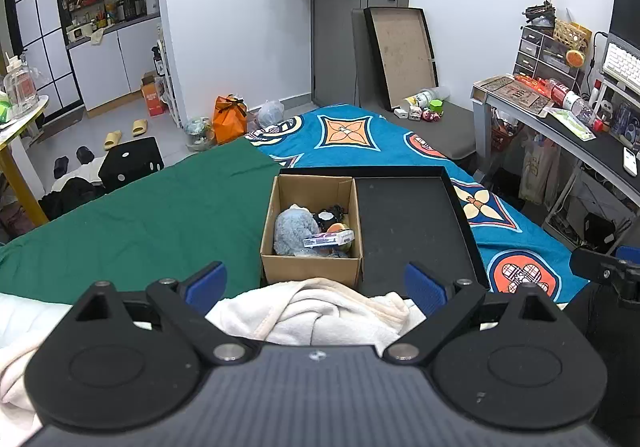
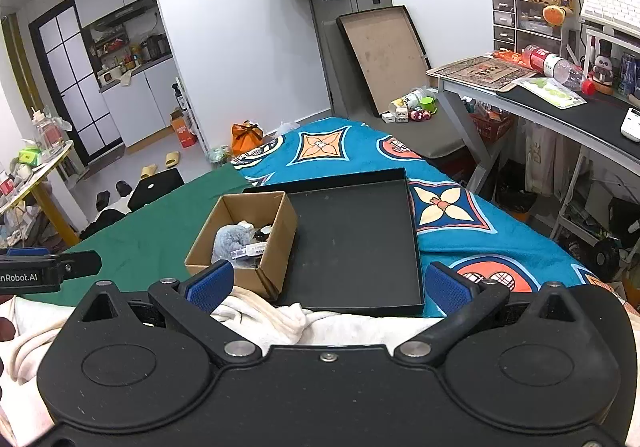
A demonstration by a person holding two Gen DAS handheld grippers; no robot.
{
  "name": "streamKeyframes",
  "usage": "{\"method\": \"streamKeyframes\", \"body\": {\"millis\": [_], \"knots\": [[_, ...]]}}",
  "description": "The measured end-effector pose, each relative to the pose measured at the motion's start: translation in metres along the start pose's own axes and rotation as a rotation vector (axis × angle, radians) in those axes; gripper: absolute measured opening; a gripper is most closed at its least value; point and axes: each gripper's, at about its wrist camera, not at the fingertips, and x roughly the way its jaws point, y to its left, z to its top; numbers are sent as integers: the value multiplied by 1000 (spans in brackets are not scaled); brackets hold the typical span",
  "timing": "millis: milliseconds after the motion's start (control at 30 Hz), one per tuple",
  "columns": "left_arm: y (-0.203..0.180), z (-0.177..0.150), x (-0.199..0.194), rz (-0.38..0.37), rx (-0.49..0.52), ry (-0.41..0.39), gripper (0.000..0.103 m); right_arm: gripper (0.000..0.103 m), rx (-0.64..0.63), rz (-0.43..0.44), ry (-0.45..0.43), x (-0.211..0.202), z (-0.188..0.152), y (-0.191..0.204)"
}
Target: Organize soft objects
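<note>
1. White towel [image 1: 316, 311] on bed, bunched just before cardboard box [image 1: 312, 223] and black tray [image 1: 412, 223].
2. Left tongs [image 1: 316, 285] wide, above towel.
3. Right tongs [image 2: 328, 285] wide, empty.

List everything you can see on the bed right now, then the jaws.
Cardboard box: one, brown, inside the tray's left end.
Plush toy: one, grey-blue, in the box among small items.
Tray: one, black, on the bed, right part bare.
Towel: one, cream-white, bunched at the near edge.
Green sheet: one, left side of the bed.
Patterned cover: one, blue, right side.
Left gripper: jaws open over the towel.
Right gripper: jaws open over the towel.
</note>
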Motion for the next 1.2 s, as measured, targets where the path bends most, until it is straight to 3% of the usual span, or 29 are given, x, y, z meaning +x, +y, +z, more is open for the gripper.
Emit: {"method": "streamKeyframes", "body": {"millis": [1200], "knots": [[-1, -2, 7, 1, -11, 18, 95, 103, 18, -10, 26, 7, -4, -5]]}}
